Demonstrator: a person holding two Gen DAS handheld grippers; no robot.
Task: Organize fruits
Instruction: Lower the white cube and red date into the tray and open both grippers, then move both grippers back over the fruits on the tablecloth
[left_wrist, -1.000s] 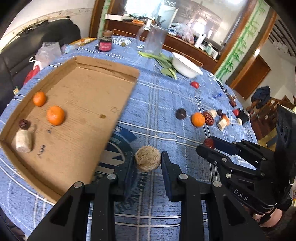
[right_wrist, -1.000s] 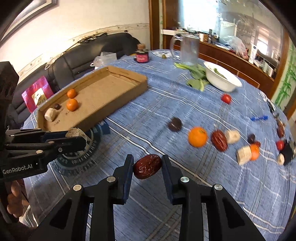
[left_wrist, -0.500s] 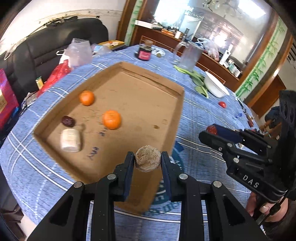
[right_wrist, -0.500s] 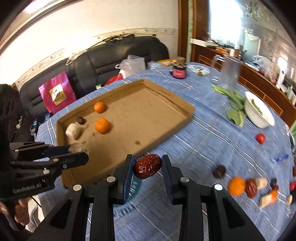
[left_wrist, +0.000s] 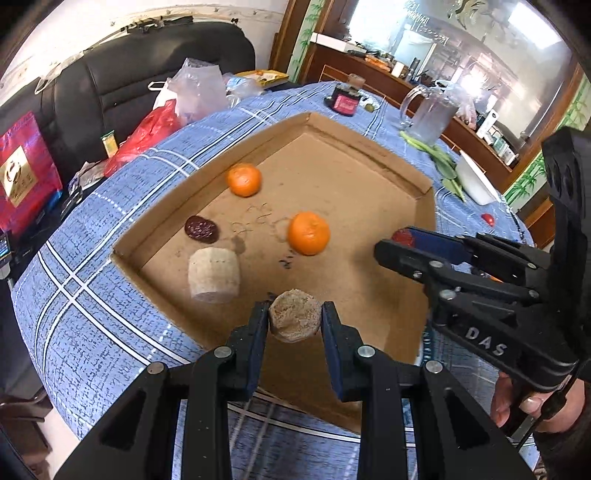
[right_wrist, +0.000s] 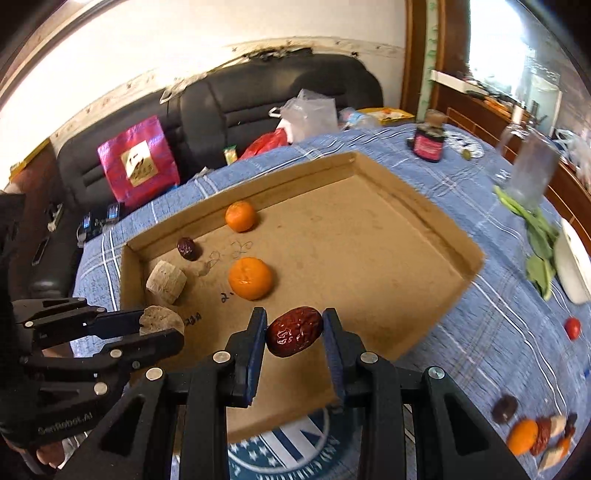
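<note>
Fruit delivery to the cardboard tray (left_wrist: 424, 192) — carry step, both loads over the tray's near edge. Left gripper (left_wrist: 294, 320) holds a tan cylindrical chunk (left_wrist: 294, 321) clamped between its two fingers, flat face toward the camera; the chunk sits at the very tips, touching both pads. Right gripper (right_wrist: 294, 331) holds a wrinkled red date (right_wrist: 294, 331) crosswise between narrow-set fingers, its ends pressed against both blue pads.

Already lying in the tray, seen from the left wrist: a matching tan chunk (left_wrist: 213, 274) at 10 o'clock from the held one, just beside it; a dark date (left_wrist: 201, 229) further out at 10 o'clock; one orange (left_wrist: 308, 233) at 12 o'clock and a second orange (left_wrist: 244, 180) beyond at 11 o'clock near the far-left wall. From the right wrist, the nearer orange lies at 11 o'clock from the held date, close by.

Judged next move — lower each piece beside its own kind (chunk by chunk, date by date), then open the fingers; the chunk may roll on release, so a low drop is advisable. More fruit (right_wrist: 522, 435) waits on the blue tablecloth (right_wrist: 491, 332) at 4 o'clock
</note>
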